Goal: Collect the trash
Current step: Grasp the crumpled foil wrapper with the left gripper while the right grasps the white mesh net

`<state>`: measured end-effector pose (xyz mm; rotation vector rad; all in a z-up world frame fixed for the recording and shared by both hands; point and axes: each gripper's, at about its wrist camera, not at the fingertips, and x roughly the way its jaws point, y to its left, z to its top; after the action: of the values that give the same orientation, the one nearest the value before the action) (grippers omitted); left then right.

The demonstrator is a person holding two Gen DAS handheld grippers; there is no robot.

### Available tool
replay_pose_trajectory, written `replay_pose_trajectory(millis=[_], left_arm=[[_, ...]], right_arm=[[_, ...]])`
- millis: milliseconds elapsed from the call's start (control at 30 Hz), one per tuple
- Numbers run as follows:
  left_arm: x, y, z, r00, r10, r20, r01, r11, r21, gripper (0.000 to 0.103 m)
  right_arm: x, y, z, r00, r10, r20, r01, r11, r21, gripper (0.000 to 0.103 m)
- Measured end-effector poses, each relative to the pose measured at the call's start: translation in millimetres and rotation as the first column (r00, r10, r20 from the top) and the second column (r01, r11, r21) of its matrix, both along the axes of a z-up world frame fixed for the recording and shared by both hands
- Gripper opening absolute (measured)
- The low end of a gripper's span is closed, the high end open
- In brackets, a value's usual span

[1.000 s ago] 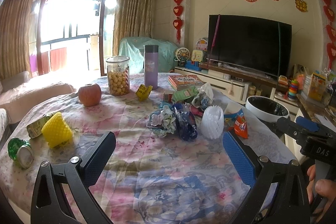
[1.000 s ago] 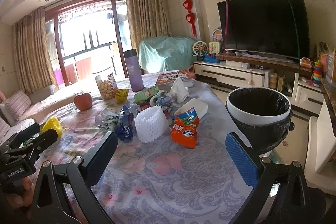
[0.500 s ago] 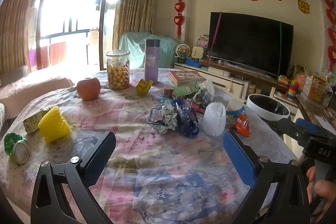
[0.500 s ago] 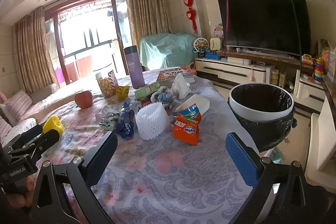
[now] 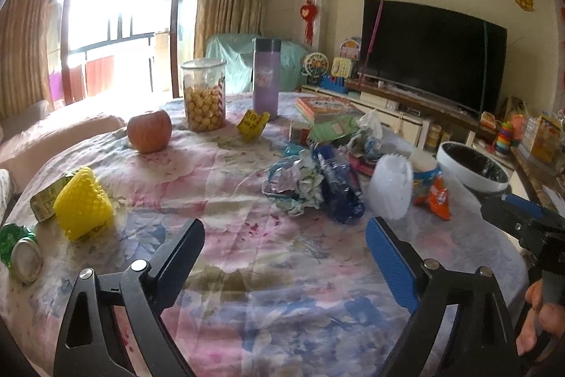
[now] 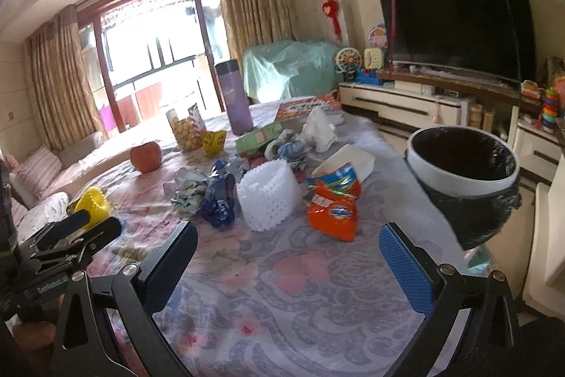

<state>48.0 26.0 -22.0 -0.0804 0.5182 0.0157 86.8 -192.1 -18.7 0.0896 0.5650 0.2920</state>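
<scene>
I've eased both grippers in over the last second: left gripper point(image 5: 284, 246) and right gripper point(image 6: 287, 251) spread, empty. Orange snack bag point(image 6: 333, 209), probably nearest trash, lies just left of the bin point(image 6: 462, 179).

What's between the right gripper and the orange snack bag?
Only bare floral tablecloth, as the right wrist view shows. The open right gripper hovers short of the orange snack bag.
</scene>
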Motion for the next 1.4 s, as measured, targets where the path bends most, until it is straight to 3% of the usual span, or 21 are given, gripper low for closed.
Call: replay_pose_trajectory(millis=[200, 367, 700, 800, 967, 1067, 1233, 1400], left_arm=[[34.2, 15.4, -7.7, 0.999, 0.003, -0.049, -0.004, 1.000, -0.021, 0.088], [66.3, 26.0, -11.6, 0.996, -0.020, -0.089, 0.014, 0.997, -0.072, 0.083], [116.2, 22.0, -16.5, 0.986, -0.081, -0.146, 0.073, 0.995, -0.062, 0.082], [131.4, 16.7, -21.7, 0.979, -0.098, -0.177, 0.091, 0.995, -0.046, 0.069], [151.2, 16.2, -33.1, 0.964, -0.130, -0.230, 0.116, 0.991, -0.073, 0.029], [149.0, 15.3, -30.0, 0.968, -0.139, -0.210, 0.128, 0.990, -0.065, 0.010], [131.4, 13.8, -21.3, 0.981, -0.113, -0.157, 0.108, 0.993, -0.039, 0.004], [109.4, 15.6, -15.9, 0.987, -0.099, -0.127, 0.090, 0.993, -0.077, 0.004]], right_arm=[[23.1, 14.0, -14.2, 0.997, 0.038, -0.067, -0.038, 0.999, 0.002, 0.097], [45.5, 23.8, -25.4, 0.989, 0.066, -0.134, -0.066, 0.998, 0.003, 0.083], [87.1, 35.3, -37.7, 0.974, 0.087, -0.207, -0.086, 0.996, 0.014, 0.082], [96.7, 36.7, -41.8, 0.968, 0.096, -0.232, -0.093, 0.995, 0.025, 0.081], [108.6, 36.9, -48.8, 0.957, 0.111, -0.267, -0.105, 0.994, 0.037, 0.057], [110.6, 33.3, -49.1, 0.956, 0.116, -0.270, -0.105, 0.993, 0.053, 0.043], [100.8, 35.1, -39.2, 0.963, 0.146, -0.227, -0.137, 0.989, 0.057, 0.028], [90.1, 32.2, -28.1, 0.966, 0.163, -0.200, -0.152, 0.986, 0.068, 0.025]])
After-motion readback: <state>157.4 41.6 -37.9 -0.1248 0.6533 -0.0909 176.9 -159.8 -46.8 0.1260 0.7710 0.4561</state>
